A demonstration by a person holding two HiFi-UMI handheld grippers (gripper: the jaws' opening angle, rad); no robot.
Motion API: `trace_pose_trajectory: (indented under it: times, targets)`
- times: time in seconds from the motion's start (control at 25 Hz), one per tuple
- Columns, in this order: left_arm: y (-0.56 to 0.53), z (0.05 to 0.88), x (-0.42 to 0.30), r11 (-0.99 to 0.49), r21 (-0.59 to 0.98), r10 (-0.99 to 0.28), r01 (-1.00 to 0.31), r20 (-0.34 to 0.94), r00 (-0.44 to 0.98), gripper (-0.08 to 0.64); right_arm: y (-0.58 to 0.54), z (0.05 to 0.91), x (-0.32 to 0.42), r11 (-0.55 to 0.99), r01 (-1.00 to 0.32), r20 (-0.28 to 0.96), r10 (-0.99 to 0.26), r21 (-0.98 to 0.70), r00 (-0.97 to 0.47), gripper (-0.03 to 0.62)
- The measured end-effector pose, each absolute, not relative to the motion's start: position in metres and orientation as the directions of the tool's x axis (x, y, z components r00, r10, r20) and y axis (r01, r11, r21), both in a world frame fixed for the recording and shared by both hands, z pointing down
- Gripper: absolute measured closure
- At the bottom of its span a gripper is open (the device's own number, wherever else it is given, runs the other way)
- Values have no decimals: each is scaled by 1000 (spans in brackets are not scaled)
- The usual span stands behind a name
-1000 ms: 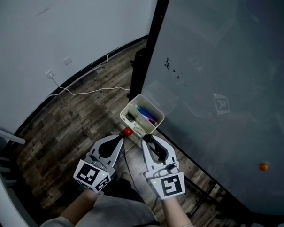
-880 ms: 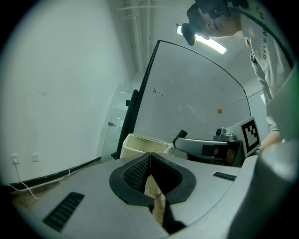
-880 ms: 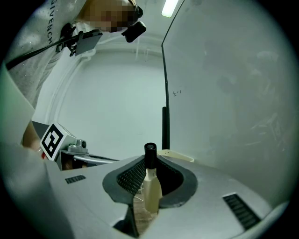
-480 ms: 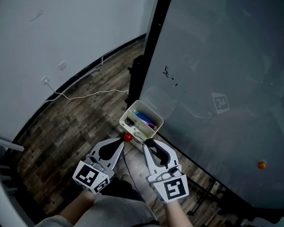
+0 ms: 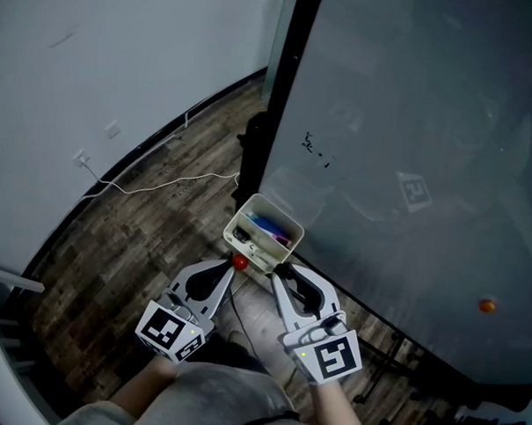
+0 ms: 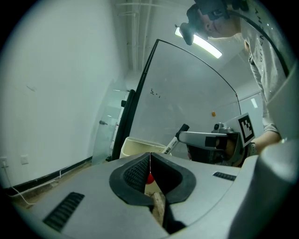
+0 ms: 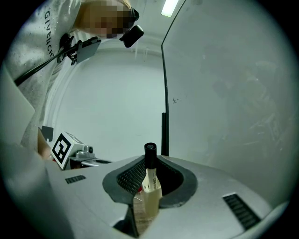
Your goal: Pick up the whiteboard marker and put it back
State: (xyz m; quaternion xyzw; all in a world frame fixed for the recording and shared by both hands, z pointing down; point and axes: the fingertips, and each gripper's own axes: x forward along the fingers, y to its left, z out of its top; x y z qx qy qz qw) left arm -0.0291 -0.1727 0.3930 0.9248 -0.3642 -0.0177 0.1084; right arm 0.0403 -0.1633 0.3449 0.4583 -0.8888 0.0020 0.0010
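Gripping marker (image 7: 150, 178) in right tongs (image 5: 279, 269), just beside tray (image 5: 241, 214) rim

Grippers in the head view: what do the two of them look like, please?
Both the left gripper and the right gripper have light grey, wedge-shaped bodies with black ribbed pads inside the tongs. Each carries a white cube with black square markers at its rear, with a small green light beside it.

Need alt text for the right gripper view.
The right tool is clamped on a black-capped whiteboard marker, cap end sticking out past the jaw tips. The whiteboard fills the right side behind it, and the left tool shows at lower left.
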Motion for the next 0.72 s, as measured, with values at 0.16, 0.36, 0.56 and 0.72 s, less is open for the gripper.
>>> trace_pose_trajectory:
  times: [0.16,0.36,0.56,0.72]
  targets:
    - [-175,389,-29,-723,209,-666,-659,44,744,545,-163,334,41,577,-817,-6,-817,6,-577,517]
    - [-178,384,-29,-734,207,-653,-646,43,756,545,-162,323,43,566,-824,-4,-824,-3,-566,517]
    - [-179,382,-27,-749,205,-636,-630,42,770,545,-160,314,44,577,-816,-11,-817,-17,-577,517]
    - [-179,381,-26,-757,208,-626,-619,40,779,545,-156,305,45,589,-808,-19,-808,-27,-588,517]
